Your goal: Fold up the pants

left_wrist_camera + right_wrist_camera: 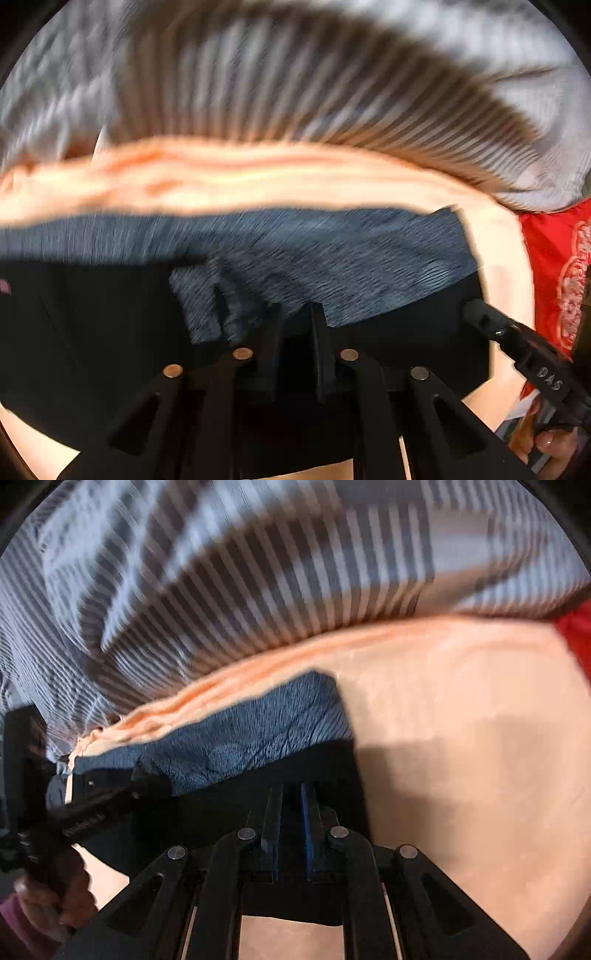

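Note:
The pants are black with a grey-blue fleecy inside and lie on a peach sheet. My left gripper is shut on a fold of the black cloth, close to the fleecy part. In the left wrist view my right gripper holds the same black edge further right. In the right wrist view my right gripper is shut on the pants, whose cloth hangs below the fingers. The fleecy inside shows beyond it, and my left gripper grips the edge at the left. Both views are blurred.
The peach sheet spreads wide to the right of the pants. Behind it lies a blue-and-brown striped blanket. A red patterned cloth is at the far right. A person's hands hold the gripper handles.

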Motion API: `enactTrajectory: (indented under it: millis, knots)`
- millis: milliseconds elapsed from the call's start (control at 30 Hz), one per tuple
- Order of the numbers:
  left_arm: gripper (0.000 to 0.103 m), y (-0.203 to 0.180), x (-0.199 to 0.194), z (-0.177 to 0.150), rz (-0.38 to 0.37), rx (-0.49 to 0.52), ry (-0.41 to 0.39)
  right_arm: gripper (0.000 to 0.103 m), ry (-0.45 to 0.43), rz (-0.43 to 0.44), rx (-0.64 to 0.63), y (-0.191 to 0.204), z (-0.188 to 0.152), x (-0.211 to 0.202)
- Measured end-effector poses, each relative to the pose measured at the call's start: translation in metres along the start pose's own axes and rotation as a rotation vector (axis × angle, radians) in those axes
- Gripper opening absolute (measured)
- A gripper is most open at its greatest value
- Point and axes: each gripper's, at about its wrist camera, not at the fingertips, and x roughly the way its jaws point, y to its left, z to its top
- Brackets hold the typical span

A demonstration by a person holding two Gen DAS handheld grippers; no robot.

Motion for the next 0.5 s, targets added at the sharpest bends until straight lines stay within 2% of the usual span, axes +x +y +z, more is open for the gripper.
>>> enactTrajectory:
  millis: [67,200,367,500]
  knots:
    - [0.015,0.006,-0.004,-0.011,-0.015,-0.004,-0.029,0.010,0.020,0.014,-0.012,0.004,-0.009,0.009]
    - [0.015,-0.004,-0.006,-0.026,0.046,0.050,-0.043,0.010,-0.001,-0.022,-0.063,0.014,-0.024,0.013]
    - [0.015,0.001,-0.010,-0.036,0.031,-0.026,-0.032,0.011,0.022,-0.010,-0.056,0.011,-0.014,0.021]
    - [0.015,-0.004,-0.010,-0.039,0.078,-0.027,-0.035,0.010,0.038,0.015,-0.033,0.006,-0.014,0.021]
